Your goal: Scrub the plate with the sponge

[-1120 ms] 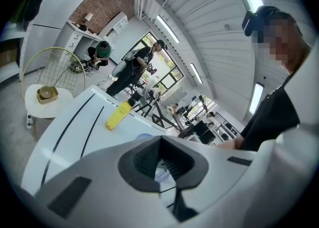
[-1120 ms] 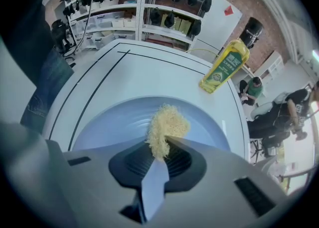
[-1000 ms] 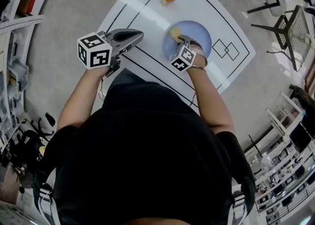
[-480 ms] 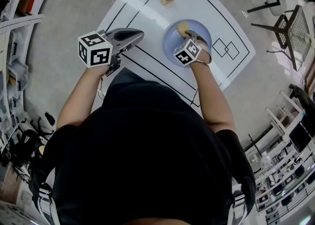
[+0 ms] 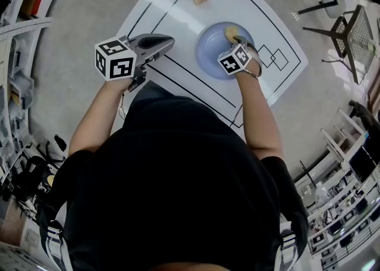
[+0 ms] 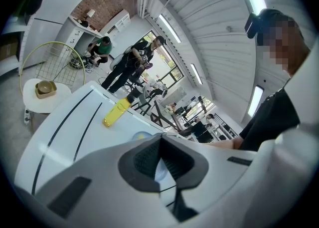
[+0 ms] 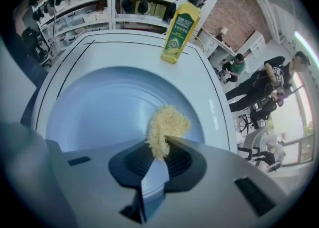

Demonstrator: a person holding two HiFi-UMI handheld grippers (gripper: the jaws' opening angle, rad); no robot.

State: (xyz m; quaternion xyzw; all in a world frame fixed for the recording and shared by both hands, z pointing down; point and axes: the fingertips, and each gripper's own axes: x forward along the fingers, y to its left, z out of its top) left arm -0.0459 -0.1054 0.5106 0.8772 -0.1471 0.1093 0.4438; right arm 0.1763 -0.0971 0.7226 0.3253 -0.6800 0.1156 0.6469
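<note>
Plate scrub, mid-task I judge | my right tool [image 7: 160, 146] clamps sponge [image 7: 168, 124] onto plate [image 7: 94, 110] near its 1 o'clock | left tool [image 6: 160, 147] closed, empty, at plate's 9 o'clock | coverage unclear

The blue plate [image 7: 99, 107] is smooth and glossy; the sponge [image 7: 169, 122] is coarse and fibrous. The right tool [image 7: 159, 153] is matt grey plastic with ribbed dark pads [image 7: 182, 162].
</note>
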